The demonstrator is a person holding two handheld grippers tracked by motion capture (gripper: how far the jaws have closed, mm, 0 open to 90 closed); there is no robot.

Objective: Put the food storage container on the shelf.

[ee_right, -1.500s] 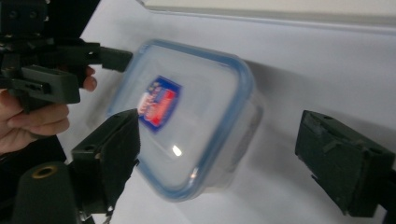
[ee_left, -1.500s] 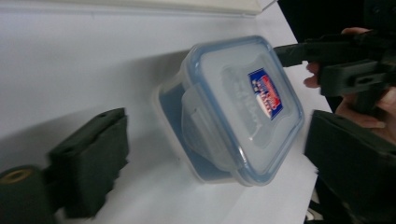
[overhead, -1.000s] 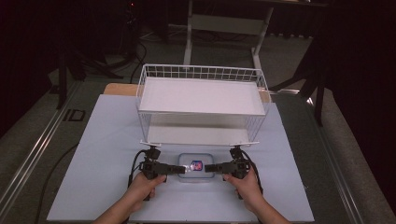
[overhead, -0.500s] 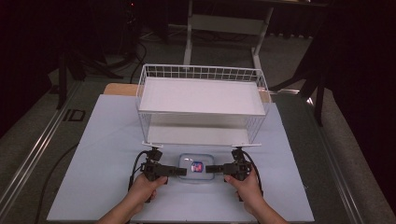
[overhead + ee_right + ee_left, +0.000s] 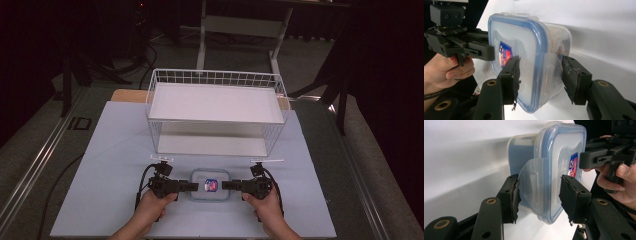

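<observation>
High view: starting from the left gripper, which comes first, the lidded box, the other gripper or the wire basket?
1. Lidded box, right at the left gripper tips.
2. Right gripper, across the box.
3. Wire basket, farther back on the table.

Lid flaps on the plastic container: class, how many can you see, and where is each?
2. One flap lies between the left gripper's jaws; the other flap lies between the right gripper's jaws, at opposite ends of the container. Others may be hidden.

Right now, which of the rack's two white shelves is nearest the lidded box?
The lower shelf, down at table level just behind the box; the upper shelf sits raised, near the wire rim.
</observation>
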